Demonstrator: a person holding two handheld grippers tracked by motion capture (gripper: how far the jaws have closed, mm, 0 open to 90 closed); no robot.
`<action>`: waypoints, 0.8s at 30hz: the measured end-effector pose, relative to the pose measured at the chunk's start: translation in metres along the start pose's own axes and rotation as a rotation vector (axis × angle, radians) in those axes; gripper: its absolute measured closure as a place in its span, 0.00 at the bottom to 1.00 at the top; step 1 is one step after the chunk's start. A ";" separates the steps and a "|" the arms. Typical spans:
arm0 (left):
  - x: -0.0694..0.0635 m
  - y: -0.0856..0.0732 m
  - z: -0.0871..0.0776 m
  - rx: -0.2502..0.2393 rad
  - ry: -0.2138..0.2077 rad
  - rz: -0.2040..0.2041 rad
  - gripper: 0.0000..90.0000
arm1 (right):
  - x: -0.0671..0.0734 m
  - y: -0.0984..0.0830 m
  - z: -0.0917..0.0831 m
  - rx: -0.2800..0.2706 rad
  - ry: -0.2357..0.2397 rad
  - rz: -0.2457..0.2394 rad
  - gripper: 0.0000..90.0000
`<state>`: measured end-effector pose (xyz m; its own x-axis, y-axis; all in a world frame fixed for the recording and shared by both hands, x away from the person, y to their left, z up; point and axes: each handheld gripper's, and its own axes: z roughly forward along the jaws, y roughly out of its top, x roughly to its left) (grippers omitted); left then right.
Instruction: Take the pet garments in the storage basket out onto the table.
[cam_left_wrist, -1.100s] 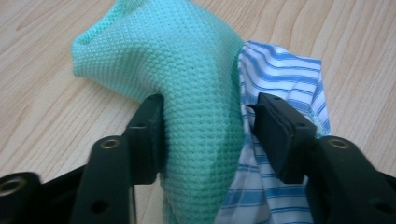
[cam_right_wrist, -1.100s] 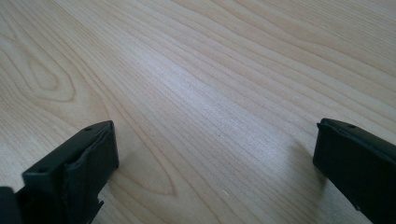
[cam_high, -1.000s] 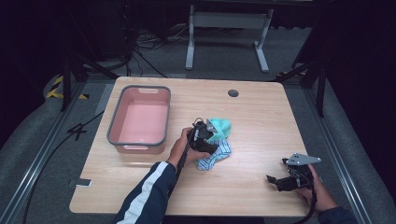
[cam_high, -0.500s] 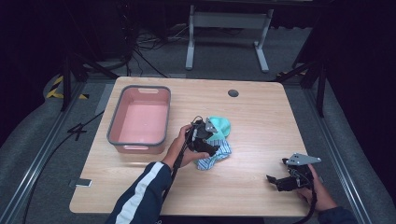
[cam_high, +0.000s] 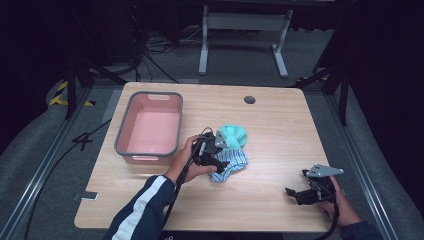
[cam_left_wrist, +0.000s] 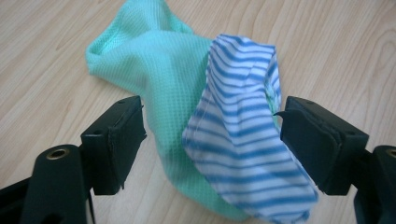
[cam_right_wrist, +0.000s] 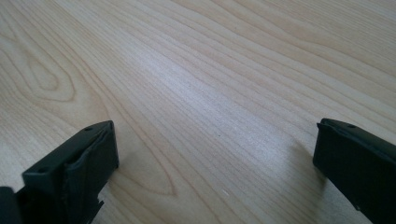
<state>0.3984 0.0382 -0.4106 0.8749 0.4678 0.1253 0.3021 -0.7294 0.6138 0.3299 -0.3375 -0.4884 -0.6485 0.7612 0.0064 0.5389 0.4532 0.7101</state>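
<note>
Your left gripper is hanging over the two little cloths in the middle of the tabletop, and its jaws have just been opening. They are standing wide now, with the striped cloth and the green cloth lying between them, not pinched. The striped one is lying partly on top of the green one. If you are closing down now, you may be grabbing both cloths at once, or only a thin fold that slips out when you lift. The pink bin is sitting just beside them on the left, so a swinging cloth could catch its rim. Your right gripper is resting open over bare wood near the tabletop's right edge.
</note>
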 end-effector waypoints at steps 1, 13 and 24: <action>0.000 -0.003 -0.003 0.006 0.002 0.011 0.25 | 0.000 0.000 0.000 0.000 0.000 0.000 0.00; -0.007 -0.023 -0.016 0.046 -0.003 0.068 0.22 | 0.000 0.000 0.000 0.000 0.000 0.000 0.00; -0.006 -0.055 -0.028 0.052 0.007 0.084 0.23 | 0.000 0.000 0.000 0.000 0.000 0.000 0.00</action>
<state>0.3655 0.0896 -0.4234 0.8954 0.4070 0.1806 0.2468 -0.7913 0.5595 0.3299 -0.3375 -0.4884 -0.6484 0.7613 0.0064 0.5389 0.4531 0.7101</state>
